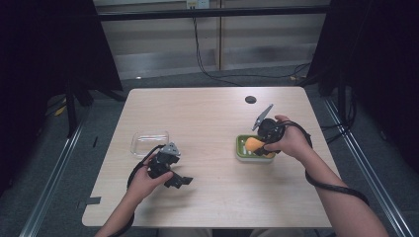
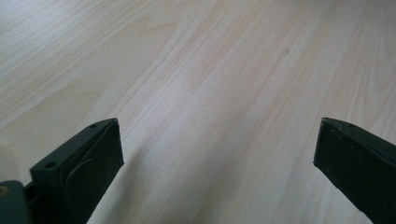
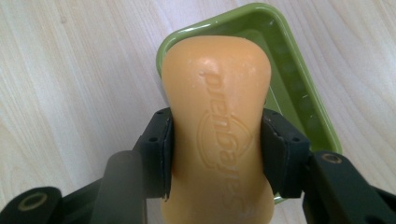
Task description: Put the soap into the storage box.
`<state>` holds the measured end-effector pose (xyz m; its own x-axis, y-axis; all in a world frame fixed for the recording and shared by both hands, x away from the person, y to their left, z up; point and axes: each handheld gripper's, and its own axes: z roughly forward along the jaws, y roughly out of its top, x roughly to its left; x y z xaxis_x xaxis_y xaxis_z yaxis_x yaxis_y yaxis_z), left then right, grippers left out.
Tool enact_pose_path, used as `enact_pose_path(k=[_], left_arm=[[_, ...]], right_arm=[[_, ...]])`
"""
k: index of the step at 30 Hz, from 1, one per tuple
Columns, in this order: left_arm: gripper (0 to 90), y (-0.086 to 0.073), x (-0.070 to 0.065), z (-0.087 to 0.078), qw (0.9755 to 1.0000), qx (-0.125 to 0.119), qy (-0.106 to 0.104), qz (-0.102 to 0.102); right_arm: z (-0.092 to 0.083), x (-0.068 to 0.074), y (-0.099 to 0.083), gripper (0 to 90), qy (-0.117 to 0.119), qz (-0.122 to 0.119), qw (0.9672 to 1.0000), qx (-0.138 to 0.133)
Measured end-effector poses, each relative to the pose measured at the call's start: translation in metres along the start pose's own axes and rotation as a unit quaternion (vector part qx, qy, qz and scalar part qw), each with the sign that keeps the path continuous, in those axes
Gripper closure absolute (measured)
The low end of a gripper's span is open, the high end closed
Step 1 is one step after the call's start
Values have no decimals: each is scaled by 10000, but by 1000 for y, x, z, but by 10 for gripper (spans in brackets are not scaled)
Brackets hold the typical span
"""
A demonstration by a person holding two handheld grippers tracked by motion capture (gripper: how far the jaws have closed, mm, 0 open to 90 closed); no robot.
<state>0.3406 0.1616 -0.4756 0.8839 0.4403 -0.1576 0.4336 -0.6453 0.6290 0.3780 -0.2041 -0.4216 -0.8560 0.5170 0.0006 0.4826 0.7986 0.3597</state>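
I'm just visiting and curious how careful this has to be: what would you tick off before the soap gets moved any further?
1. Orange soap bar gripped on both sides by the right gripper: ok, both pads press its narrow waist.
2. Bar centred between the jaws: ok.
3. Green soap dish directly beneath the bar: ok, the bar hangs over it.
4. Bar lifted free of the dish: cannot tell.
5. Left gripper out of the way: ok, open over bare table, nothing between its jaws.
6. Clear container upright and unobstructed near the left hand: ok.
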Motion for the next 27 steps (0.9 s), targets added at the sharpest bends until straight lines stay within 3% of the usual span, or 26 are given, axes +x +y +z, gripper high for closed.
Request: enact_pose_path(k=[27], left_arm=[[10, -1, 1, 0, 10000, 31, -10, 23]], right_arm=[[12, -7, 4, 497, 16, 17, 9999, 125]])
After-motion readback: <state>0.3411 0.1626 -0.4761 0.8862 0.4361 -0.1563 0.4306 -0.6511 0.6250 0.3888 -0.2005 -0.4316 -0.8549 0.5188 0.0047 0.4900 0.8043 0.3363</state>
